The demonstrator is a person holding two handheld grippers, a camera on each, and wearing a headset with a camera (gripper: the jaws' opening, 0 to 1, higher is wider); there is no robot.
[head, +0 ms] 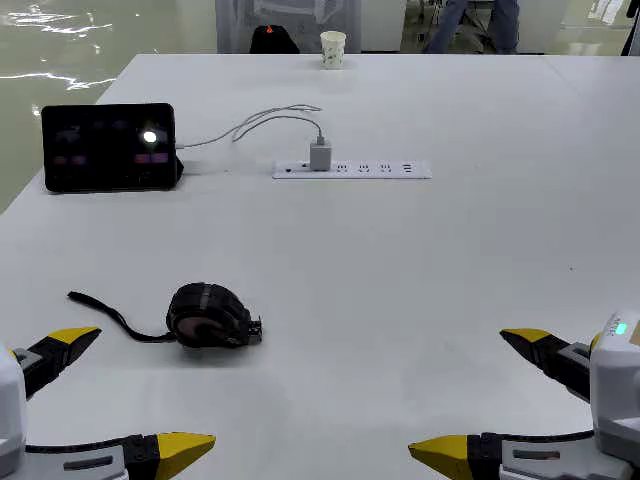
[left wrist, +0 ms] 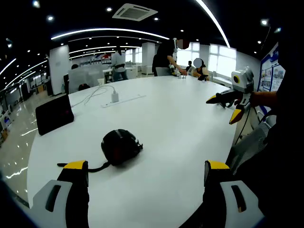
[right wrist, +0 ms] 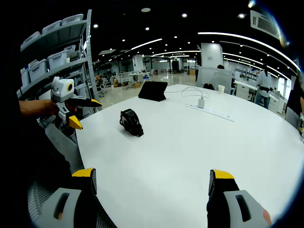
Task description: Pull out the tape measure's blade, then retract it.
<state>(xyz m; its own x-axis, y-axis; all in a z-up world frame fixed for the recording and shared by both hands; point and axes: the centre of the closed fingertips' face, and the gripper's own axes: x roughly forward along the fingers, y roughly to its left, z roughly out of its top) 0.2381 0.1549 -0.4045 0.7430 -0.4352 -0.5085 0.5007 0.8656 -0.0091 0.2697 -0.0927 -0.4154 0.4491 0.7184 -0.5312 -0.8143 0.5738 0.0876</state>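
The tape measure [head: 208, 316] lies on the white counter [head: 400, 260], its black strap [head: 110, 312] trailing to the left. The left gripper [head: 148, 387] and right gripper [head: 464, 392] hover near the front edge. Their fingers [head: 185, 445] are spread wide, holding nothing and clear of the tape measure.

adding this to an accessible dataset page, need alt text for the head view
A black tape measure lies on a white table, strap trailing left, blade not pulled out. The left hand-held gripper and right hand-held gripper hover open at the bottom corners, touching nothing. Farther back are a dark tablet, a power strip and a paper cup.
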